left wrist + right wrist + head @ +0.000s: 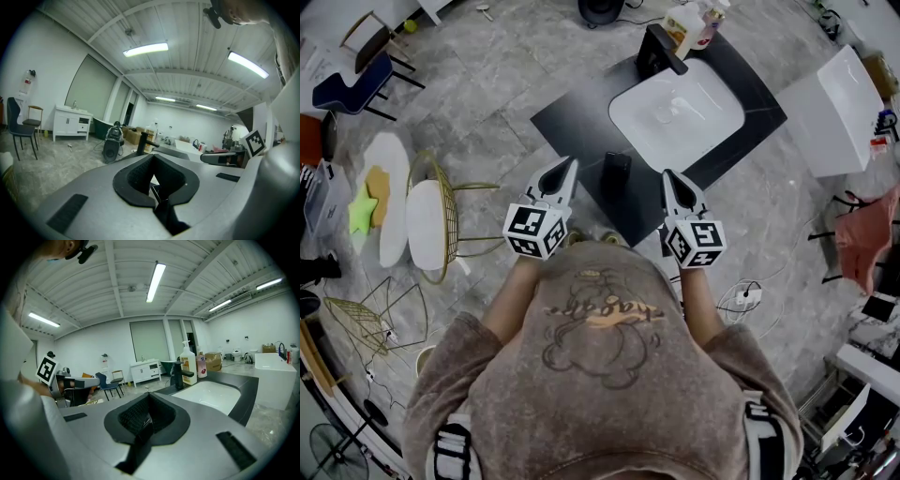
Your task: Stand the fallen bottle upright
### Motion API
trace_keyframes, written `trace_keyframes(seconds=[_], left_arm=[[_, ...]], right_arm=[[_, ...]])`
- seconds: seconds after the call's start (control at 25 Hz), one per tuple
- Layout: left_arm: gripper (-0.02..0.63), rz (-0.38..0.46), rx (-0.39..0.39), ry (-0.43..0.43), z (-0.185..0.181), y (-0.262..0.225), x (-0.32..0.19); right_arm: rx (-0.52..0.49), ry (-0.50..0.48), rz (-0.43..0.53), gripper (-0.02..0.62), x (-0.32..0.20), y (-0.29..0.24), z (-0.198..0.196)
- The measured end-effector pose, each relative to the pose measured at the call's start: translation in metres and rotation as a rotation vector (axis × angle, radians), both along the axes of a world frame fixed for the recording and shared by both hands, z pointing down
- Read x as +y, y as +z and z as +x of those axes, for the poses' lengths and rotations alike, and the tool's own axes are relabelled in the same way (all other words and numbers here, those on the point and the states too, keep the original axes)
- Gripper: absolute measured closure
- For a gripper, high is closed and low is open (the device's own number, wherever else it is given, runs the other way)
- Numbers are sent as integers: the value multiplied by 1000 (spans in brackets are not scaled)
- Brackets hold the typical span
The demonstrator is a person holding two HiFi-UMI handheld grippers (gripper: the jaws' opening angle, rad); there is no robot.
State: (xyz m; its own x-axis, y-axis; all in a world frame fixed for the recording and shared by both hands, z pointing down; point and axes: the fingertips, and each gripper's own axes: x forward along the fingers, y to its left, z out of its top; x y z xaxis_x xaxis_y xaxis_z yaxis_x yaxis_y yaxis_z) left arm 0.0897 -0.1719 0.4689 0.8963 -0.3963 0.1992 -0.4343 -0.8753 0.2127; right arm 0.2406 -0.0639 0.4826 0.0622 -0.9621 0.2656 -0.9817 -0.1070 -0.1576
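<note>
A black counter holds a white sink basin and a black faucet. At its far end a white pump bottle and a pink bottle stand upright; they also show in the right gripper view as the white bottle and pink bottle. A dark elongated object, possibly a bottle, rests on the counter's near end between my grippers; I cannot tell whether it lies or stands. My left gripper and right gripper hover level, both shut and empty.
A gold wire chair with a white seat stands at the left beside a white oval table. A white fixture sits to the right of the counter. A cable and plug lie on the floor. A vacuum stands beyond.
</note>
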Motion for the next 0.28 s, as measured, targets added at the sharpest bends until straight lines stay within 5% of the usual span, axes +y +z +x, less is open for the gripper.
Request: trace_keyframes(seconds=[0.28], left_arm=[[588,-10,-2,2,-2,3,-1]], right_arm=[[-5,-1,-6,597,-2,3,-2]])
